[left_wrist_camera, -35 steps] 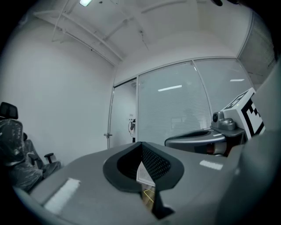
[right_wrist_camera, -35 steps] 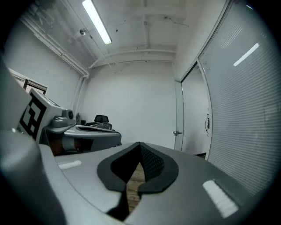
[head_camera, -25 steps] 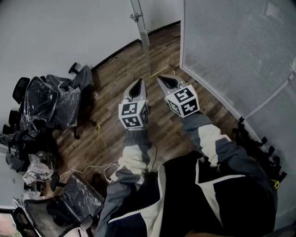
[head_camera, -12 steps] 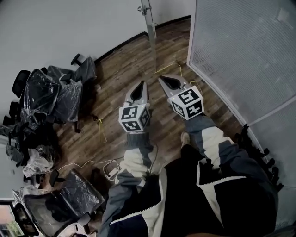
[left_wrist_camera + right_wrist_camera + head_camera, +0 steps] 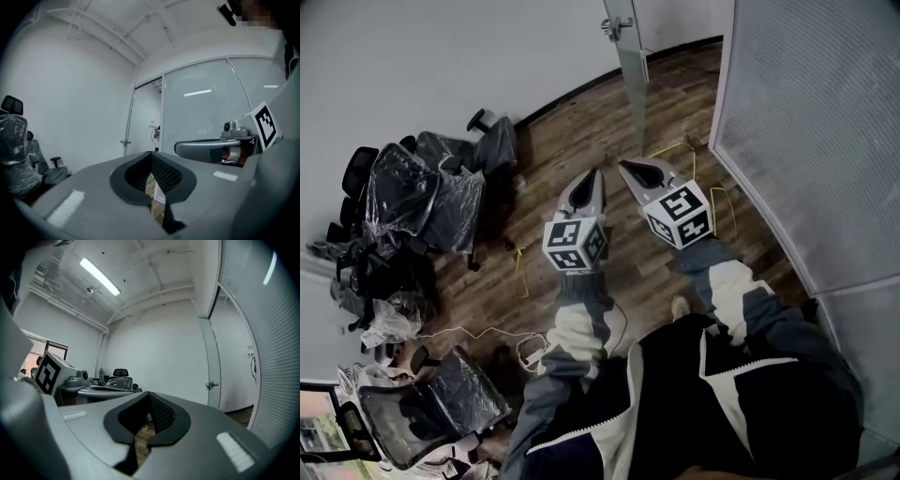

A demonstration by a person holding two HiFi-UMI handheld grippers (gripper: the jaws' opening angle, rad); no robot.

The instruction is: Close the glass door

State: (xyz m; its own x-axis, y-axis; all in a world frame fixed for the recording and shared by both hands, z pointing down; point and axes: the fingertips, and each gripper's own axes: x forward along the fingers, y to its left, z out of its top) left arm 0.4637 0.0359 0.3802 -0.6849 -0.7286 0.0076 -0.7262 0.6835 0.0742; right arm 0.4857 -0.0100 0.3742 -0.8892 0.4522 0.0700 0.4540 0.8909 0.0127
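Left tongs (image 5: 593, 176) and right tongs (image 5: 625, 167) are seen shut, empty; the glass door (image 5: 633, 73), upper centre, is seemingly approached; its handle (image 5: 617, 25) must be reached.

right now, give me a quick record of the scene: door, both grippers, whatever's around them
glass door: appears open, seen edge-on ahead
door handle: nothing touching it
left gripper: jaws together, empty, short of the door
right gripper: jaws together, empty, short of the door
right side: frosted partition
left side: plastic-wrapped chairs
floor: wood, yellow cable near the doorway
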